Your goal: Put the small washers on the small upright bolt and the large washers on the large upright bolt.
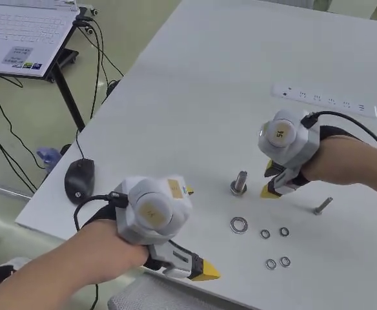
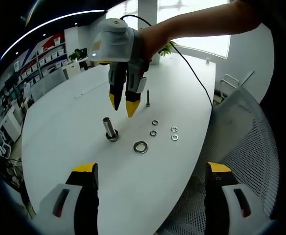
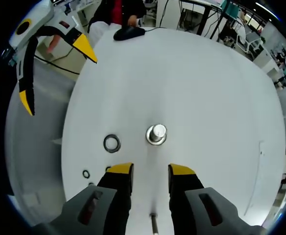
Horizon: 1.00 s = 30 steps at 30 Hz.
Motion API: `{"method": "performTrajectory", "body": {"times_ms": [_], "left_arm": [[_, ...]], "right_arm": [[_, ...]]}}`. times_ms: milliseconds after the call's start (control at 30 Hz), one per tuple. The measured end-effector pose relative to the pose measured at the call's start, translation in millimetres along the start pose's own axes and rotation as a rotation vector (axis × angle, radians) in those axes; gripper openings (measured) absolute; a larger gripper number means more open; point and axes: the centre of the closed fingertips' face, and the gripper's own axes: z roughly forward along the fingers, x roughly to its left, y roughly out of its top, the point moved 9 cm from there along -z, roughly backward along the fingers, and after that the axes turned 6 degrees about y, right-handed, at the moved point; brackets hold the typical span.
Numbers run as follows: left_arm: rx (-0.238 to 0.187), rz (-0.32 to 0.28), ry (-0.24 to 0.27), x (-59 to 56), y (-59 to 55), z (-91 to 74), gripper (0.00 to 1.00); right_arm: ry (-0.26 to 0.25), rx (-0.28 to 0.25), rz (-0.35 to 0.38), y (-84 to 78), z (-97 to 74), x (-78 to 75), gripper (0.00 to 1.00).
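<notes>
Head view first. The right claw (image 1: 270,181) hangs just beside the large bolt (image 1: 239,183), which stands upright on the white counter (image 1: 195,110). Its jaws are a little apart and hold nothing. The left claw (image 1: 198,232) is down at the near edge, spread wide and also empty.

The large washer (image 1: 239,225) lies flat just on the person's side of the large bolt, between the two claws. I can't call either claw clearly nearer to it. The four small washers (image 1: 275,247) sit in a loose cluster to its right.

Here's the catch: the small bolt (image 1: 323,205) is not upright. It lies on its side, on the outer side of the right claw, with its long axis slanting away across the counter. My guess is that the right claw is the one to deal with it.

Over to the left gripper view. Its own jaws gape wide at the bottom. The large washer lies straight ahead of them, and the large bolt stands just beyond it to the left. The right claw points down behind the bolt, yellow tips close but not touching. Whether they touch the counter, I can't tell. A mesh chair (image 2: 241,127) crowds the right side.

Now the right gripper view, looking straight down on the head of the large bolt, ahead of the parted jaws. The large washer sits left of it. The small bolt pokes in at the bottom between the jaws, cut off by the edge, with its shaft running along the claw's own line. One small washer shows at lower left, and I can't make out the others behind the jaw. A mouse (image 3: 128,33) sits at the far edge.
</notes>
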Motion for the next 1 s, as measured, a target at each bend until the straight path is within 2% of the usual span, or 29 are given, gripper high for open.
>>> {"method": "performTrajectory", "body": {"times_ms": [133,433,633,800,1000], "left_arm": [[-0.001,-0.002,0.007,1.8,0.2,-0.2,0.91],[-0.008,0.0,0.02,5.3,2.2,-0.2,0.92],[-0.009,-0.006,0.015,3.1,1.5,1.8,0.92],[-0.011,-0.009,0.015,3.3,0.9,3.3,0.92],[-0.012,-0.01,0.018,5.4,0.8,3.7,0.91]], "right_arm": [[-0.001,-0.018,-0.002,1.7,0.5,-1.5,0.28],[0.022,-0.042,-0.022,7.9,0.4,13.6,0.28],[0.057,-0.062,-0.023,6.7,12.9,25.5,0.29],[0.074,-0.087,-0.014,6.4,20.0,34.0,0.29],[0.083,-0.091,-0.017,5.1,27.5,40.6,0.3]]}}
